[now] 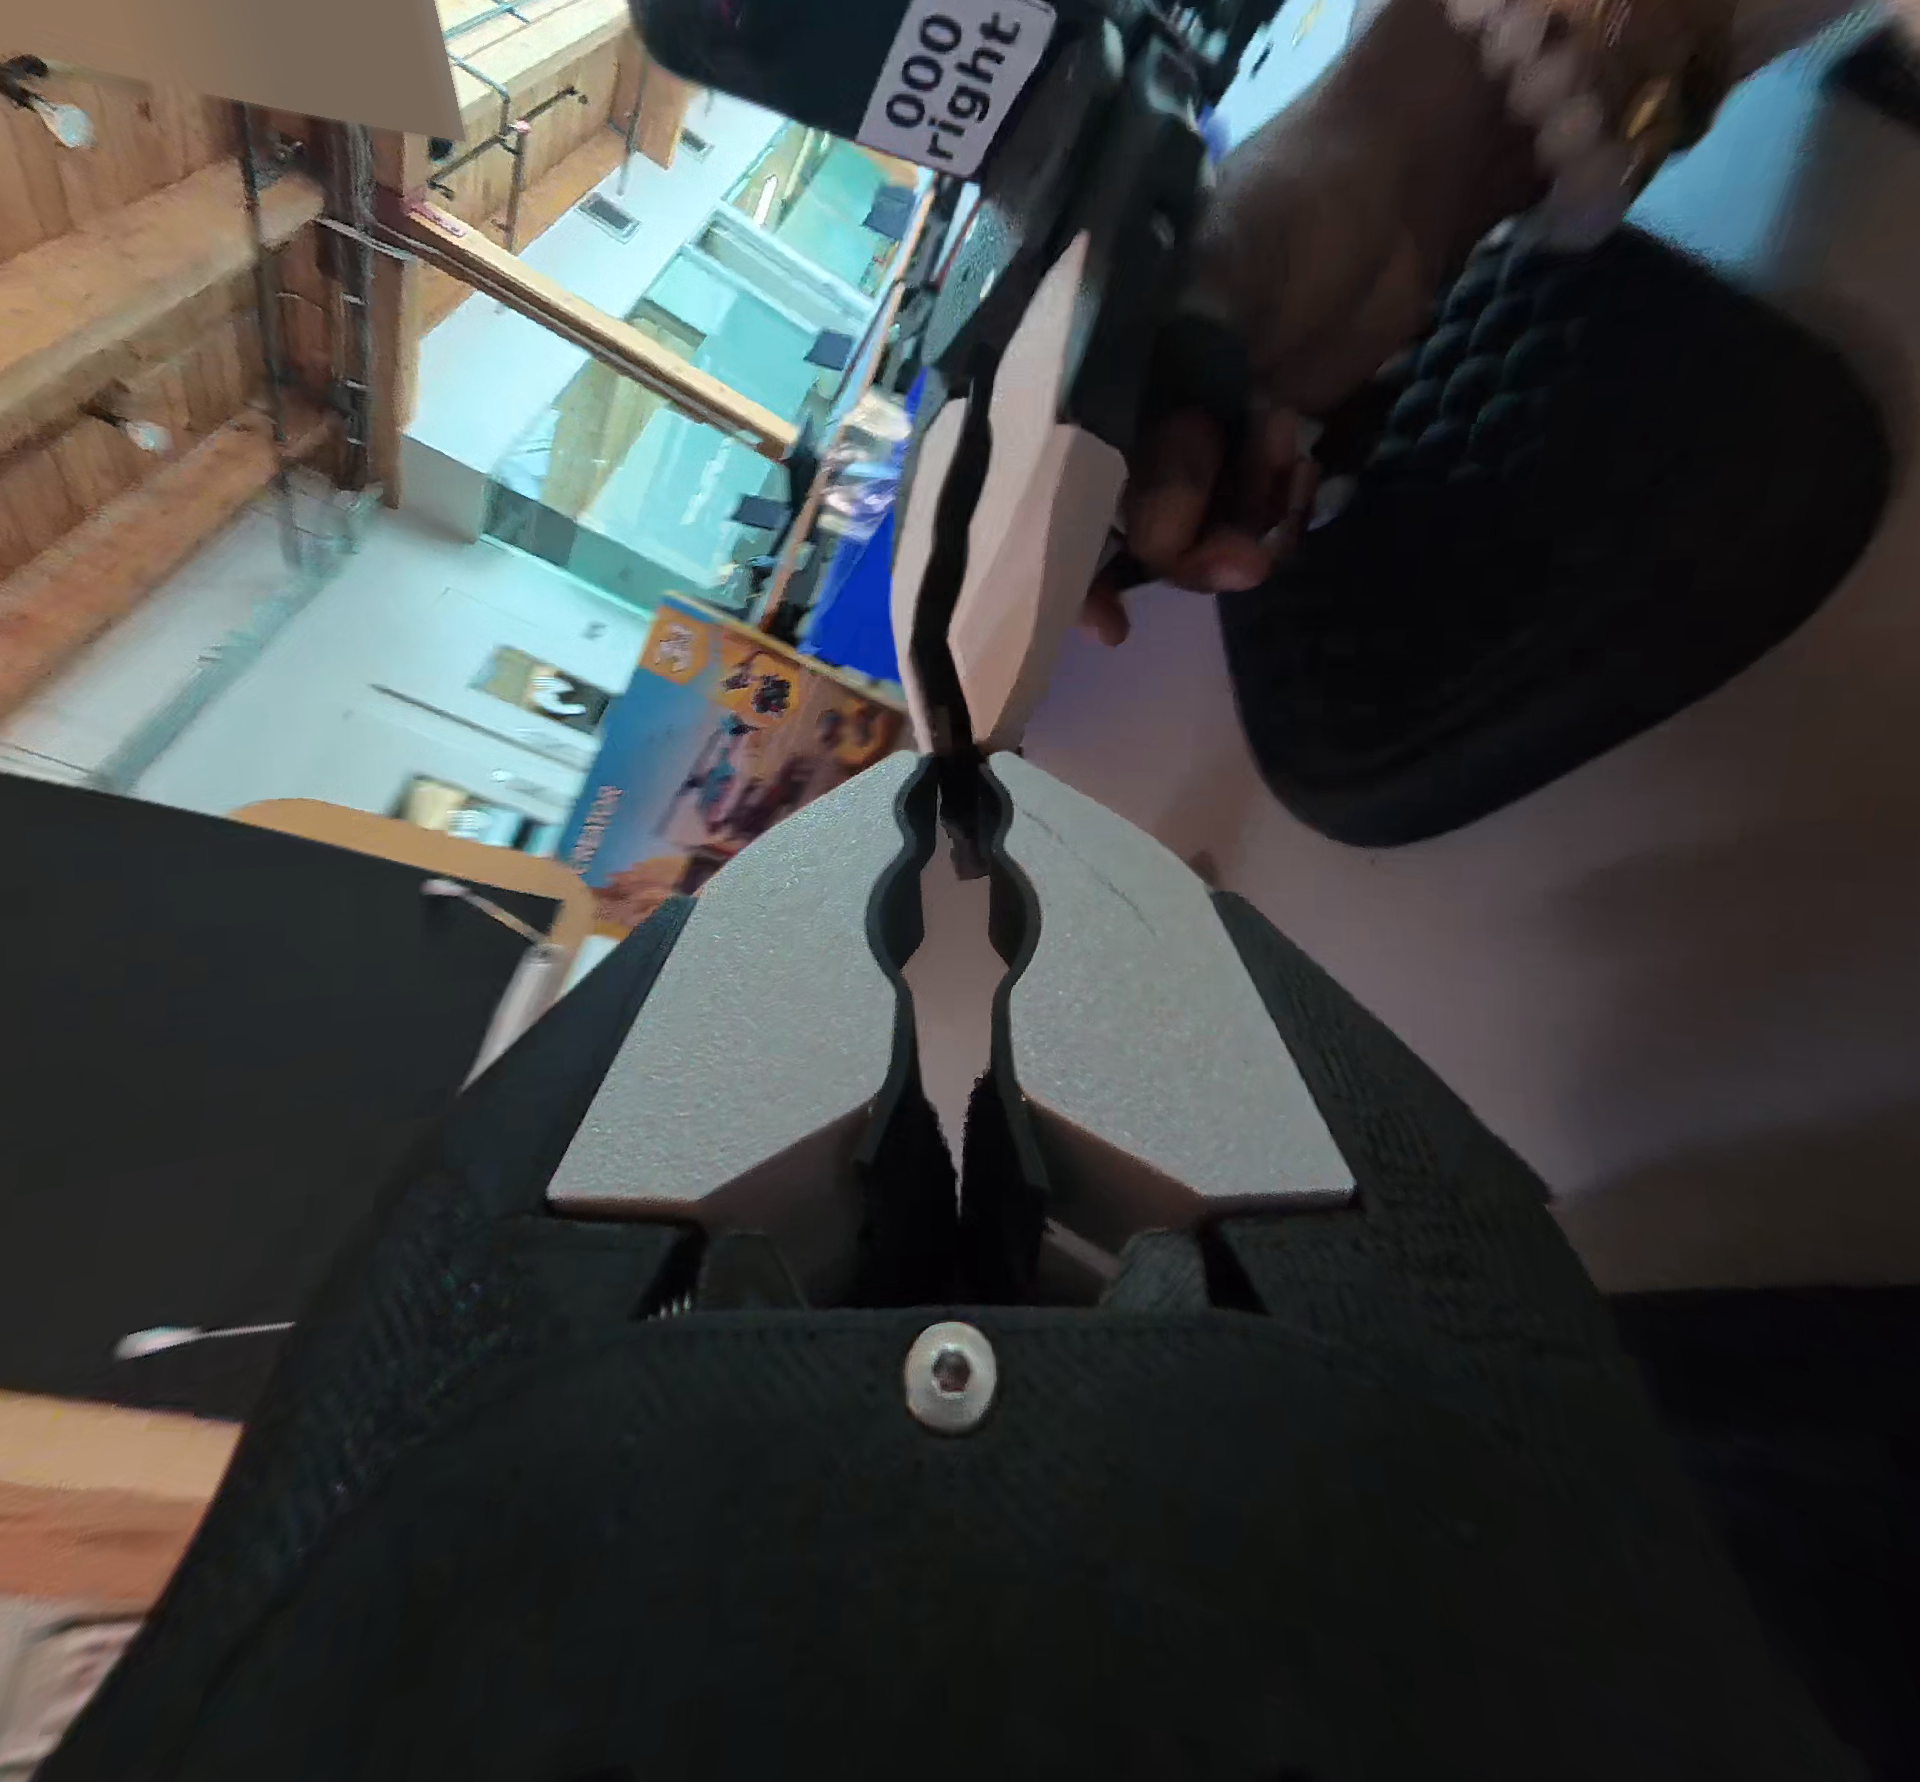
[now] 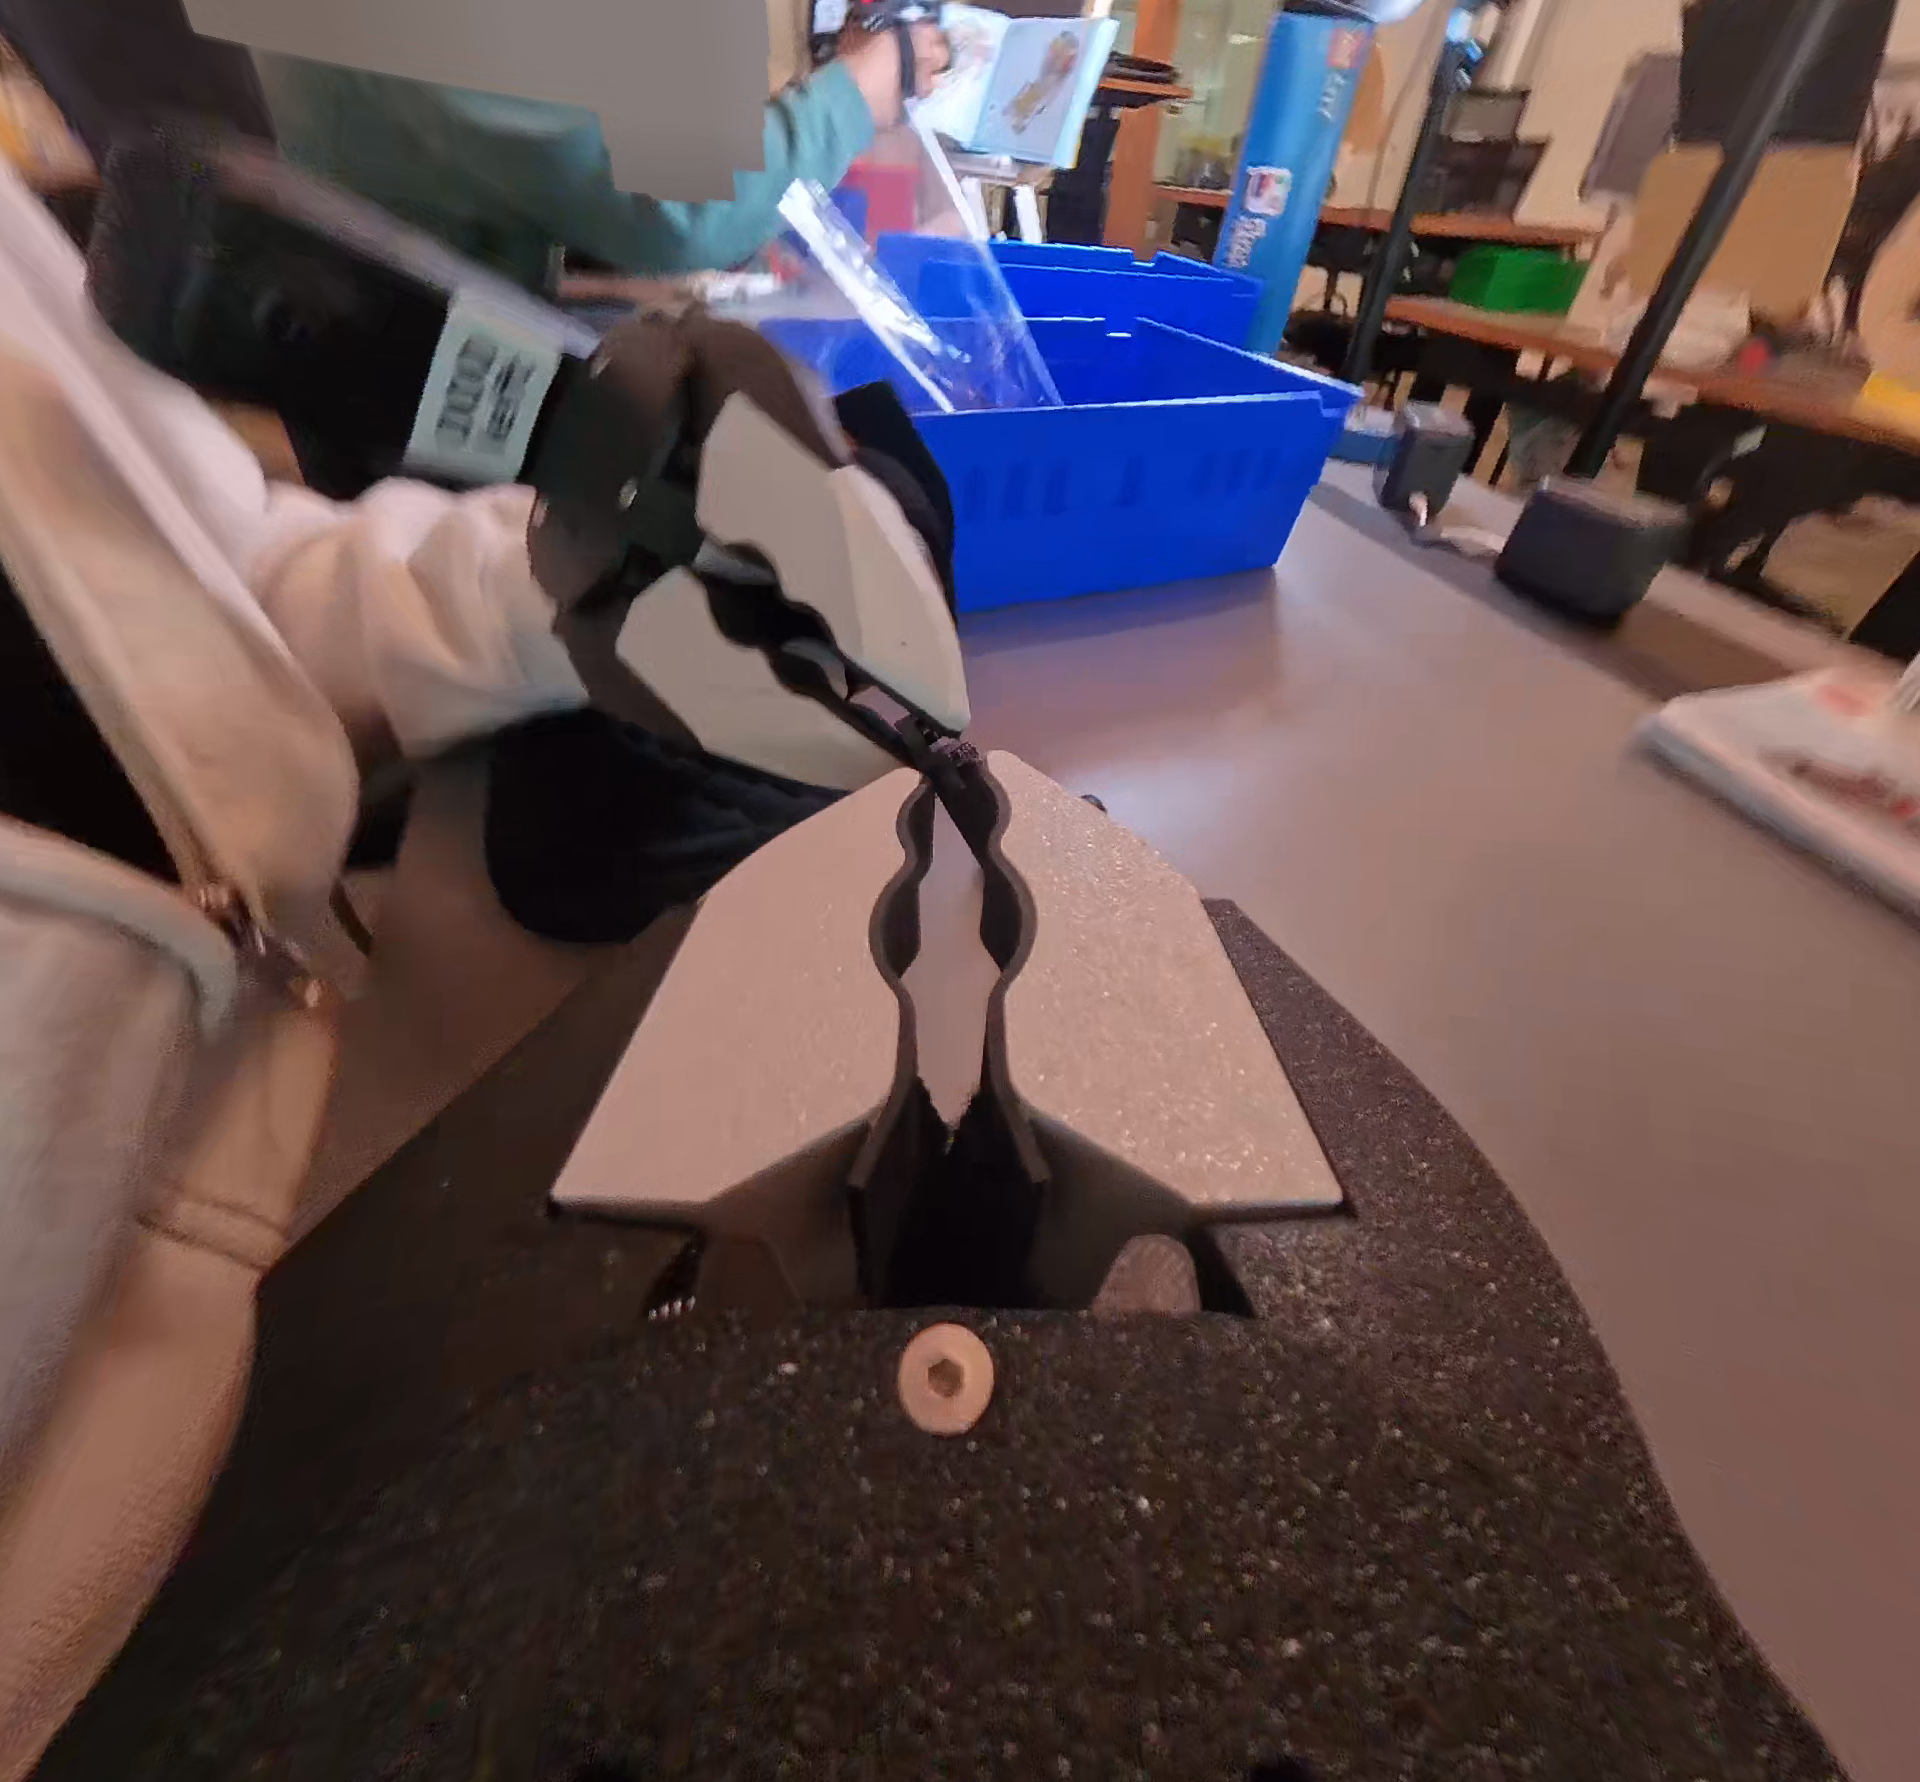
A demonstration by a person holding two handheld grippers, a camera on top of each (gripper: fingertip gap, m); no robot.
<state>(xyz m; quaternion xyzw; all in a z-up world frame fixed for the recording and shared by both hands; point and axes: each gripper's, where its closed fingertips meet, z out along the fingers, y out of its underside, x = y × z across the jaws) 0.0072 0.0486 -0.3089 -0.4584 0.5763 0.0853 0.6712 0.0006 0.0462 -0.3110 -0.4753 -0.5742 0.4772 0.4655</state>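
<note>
Both grippers, left (image 1: 954, 782) and right (image 2: 951, 776), pinched one small black piece (image 1: 961, 823) (tip to tip) above the table (image 2: 1403, 797), near the blue bin (image 2: 1143, 485); steady, aligned pressure suited it

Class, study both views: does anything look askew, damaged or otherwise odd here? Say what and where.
The left tool and right tool meet tip to tip above the grey table, both pinching one small black part. It sits crosswise in the right tool, not straight. Nothing looks spilled or damaged.
</note>
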